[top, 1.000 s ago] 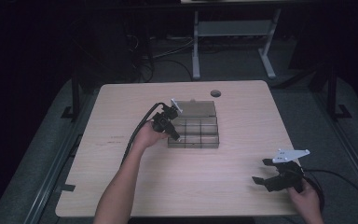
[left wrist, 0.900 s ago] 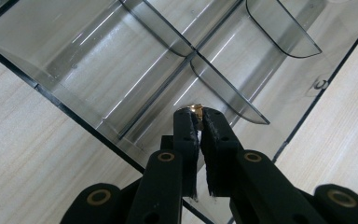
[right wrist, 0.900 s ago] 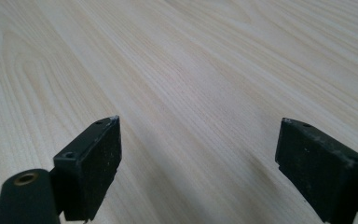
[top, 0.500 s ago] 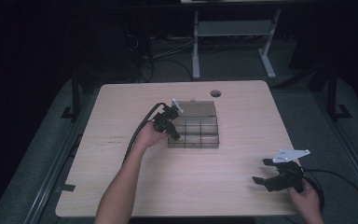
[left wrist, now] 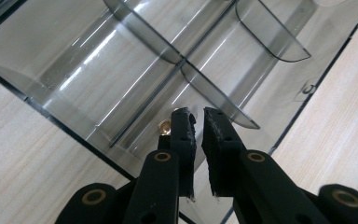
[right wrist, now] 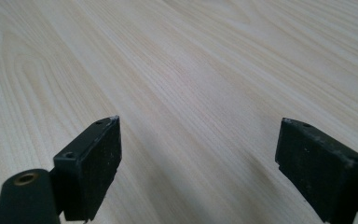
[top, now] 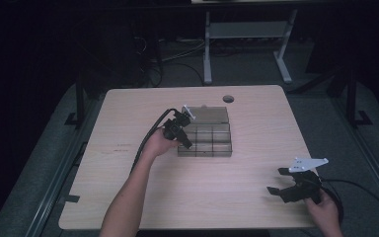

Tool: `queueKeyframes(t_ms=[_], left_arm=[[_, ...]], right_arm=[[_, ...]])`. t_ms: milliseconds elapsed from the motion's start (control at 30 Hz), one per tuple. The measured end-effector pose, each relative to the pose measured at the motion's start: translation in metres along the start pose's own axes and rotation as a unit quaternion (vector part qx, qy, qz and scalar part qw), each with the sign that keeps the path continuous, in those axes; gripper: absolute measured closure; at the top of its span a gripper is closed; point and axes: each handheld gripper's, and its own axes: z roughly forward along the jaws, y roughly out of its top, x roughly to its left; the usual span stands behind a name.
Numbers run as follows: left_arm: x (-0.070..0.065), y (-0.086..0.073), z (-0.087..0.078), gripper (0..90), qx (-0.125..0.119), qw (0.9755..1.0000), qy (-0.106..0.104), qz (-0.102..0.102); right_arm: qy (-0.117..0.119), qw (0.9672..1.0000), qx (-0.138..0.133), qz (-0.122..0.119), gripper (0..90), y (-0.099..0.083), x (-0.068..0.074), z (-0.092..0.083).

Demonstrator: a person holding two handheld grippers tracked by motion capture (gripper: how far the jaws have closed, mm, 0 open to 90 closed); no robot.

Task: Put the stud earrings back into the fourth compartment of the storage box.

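My left gripper [left wrist: 195,122] sits low centre of its own view, jaws nearly together with a thin gap and nothing between them — a small brass-coloured piece [left wrist: 164,126] lies just left of the tips, inside a compartment of the smoky clear plastic divided organiser box [top: 208,133]. Against the earlier high views, both hands have held their place; I'd judge the piece is delivered and the release is done. My right gripper [top: 288,186] waits lower right, jaws wide and empty. Pale wooden table [top: 227,197], dark room, grey metal stand [top: 246,34] at the top.
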Motion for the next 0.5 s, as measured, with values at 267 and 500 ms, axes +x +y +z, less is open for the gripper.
queueKeyframes(t_ms=[267,500], left_arm=[[-0.003,-0.001,-0.005,80.5,-0.01,1.0,0.0,0.0],[-0.006,-0.002,-0.012,78.9,-0.016,0.9998,0.003,0.007]], right_arm=[[-0.001,1.0,0.002,-0.001,13.9,0.0,0.0,0.0],[-0.002,1.0,0.001,-0.002,13.9,0.0,0.0,0.0]])
